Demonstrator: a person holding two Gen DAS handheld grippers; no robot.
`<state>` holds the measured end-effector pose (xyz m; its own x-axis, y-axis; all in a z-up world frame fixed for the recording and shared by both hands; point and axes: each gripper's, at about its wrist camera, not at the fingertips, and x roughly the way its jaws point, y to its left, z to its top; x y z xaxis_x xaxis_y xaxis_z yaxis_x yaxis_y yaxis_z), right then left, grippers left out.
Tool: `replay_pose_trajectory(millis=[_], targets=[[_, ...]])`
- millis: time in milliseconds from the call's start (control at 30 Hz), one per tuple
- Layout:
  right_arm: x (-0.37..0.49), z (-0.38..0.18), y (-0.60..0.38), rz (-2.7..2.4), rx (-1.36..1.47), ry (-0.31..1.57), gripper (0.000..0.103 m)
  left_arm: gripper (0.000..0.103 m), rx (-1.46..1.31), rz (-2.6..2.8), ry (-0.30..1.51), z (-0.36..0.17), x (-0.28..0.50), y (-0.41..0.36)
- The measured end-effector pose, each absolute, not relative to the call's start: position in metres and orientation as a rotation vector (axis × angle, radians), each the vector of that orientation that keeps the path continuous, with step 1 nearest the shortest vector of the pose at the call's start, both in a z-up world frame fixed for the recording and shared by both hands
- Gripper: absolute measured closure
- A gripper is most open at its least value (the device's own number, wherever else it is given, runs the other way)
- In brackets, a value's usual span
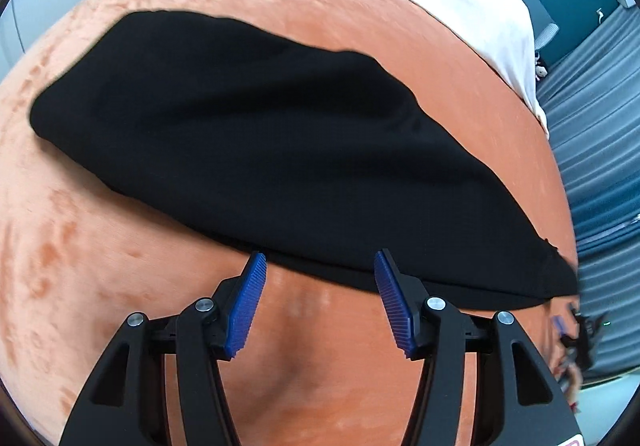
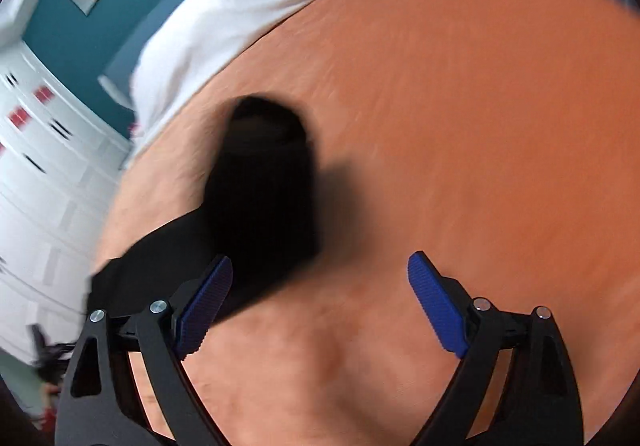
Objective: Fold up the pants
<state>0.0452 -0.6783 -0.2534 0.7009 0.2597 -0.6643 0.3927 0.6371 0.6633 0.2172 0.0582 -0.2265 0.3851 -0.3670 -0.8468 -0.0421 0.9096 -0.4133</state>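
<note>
We've got the black pants (image 1: pixel 280 149) lying across the middle of the frame on the orange blanket (image 1: pixel 100 266). Our left gripper (image 1: pixel 318 262) is wide open, empty, at their lower edge. Right gripper (image 2: pixel 320 266) is gaping too, gripping nothing.

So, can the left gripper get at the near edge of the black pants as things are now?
Probably yes. The left gripper is open, and the near edge of the black pants lies just ahead of its fingertips on the orange blanket, with nothing between them.
</note>
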Motion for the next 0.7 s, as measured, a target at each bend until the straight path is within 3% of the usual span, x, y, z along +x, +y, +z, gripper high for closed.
replay_pose_trajectory(millis=[100,200,233,300,333,367,467,500,533,567,633,700], targets=[[0.049,-0.258,-0.663,-0.126,0.890,0.740,0.006,0.048,-0.389,-0.233,1.179,-0.227,0.214,0.045],[0.078,-0.260,-0.665,-0.048,0.983,0.668,0.007,0.043,-0.386,-0.237,1.174,-0.227,0.213,0.040],[0.094,-0.264,-0.670,-0.021,1.030,0.658,0.015,0.043,-0.397,-0.229,1.175,-0.228,0.213,0.037],[0.112,-0.265,-0.684,-0.023,1.109,0.631,0.044,0.042,-0.424,-0.232,1.178,-0.230,0.215,0.035],[0.114,-0.254,-0.690,-0.034,1.121,0.593,0.064,0.043,-0.440,-0.231,1.185,-0.230,0.217,0.034],[0.109,-0.228,-0.692,-0.056,1.066,0.530,0.071,0.043,-0.448,-0.238,1.186,-0.229,0.217,0.033],[0.075,-0.161,-0.671,-0.206,0.726,0.427,0.070,0.042,-0.391,-0.245,1.173,-0.223,0.218,0.028],[0.063,-0.155,-0.663,-0.317,0.593,0.432,0.065,0.042,-0.348,-0.237,1.167,-0.222,0.219,0.026],[0.056,-0.162,-0.663,-0.442,0.516,0.487,0.041,0.042,-0.327,-0.235,1.165,-0.222,0.220,0.024],[0.052,-0.174,-0.668,-0.496,0.512,0.553,0.024,0.042,-0.312,-0.236,1.165,-0.223,0.220,0.022],[0.043,-0.211,-0.684,-0.482,0.648,0.674,0.024,0.042,-0.304,-0.246,1.169,-0.225,0.220,0.018],[0.028,-0.221,-0.690,-0.477,0.720,0.663,0.025,0.042,-0.304,-0.256,1.172,-0.226,0.219,0.015]])
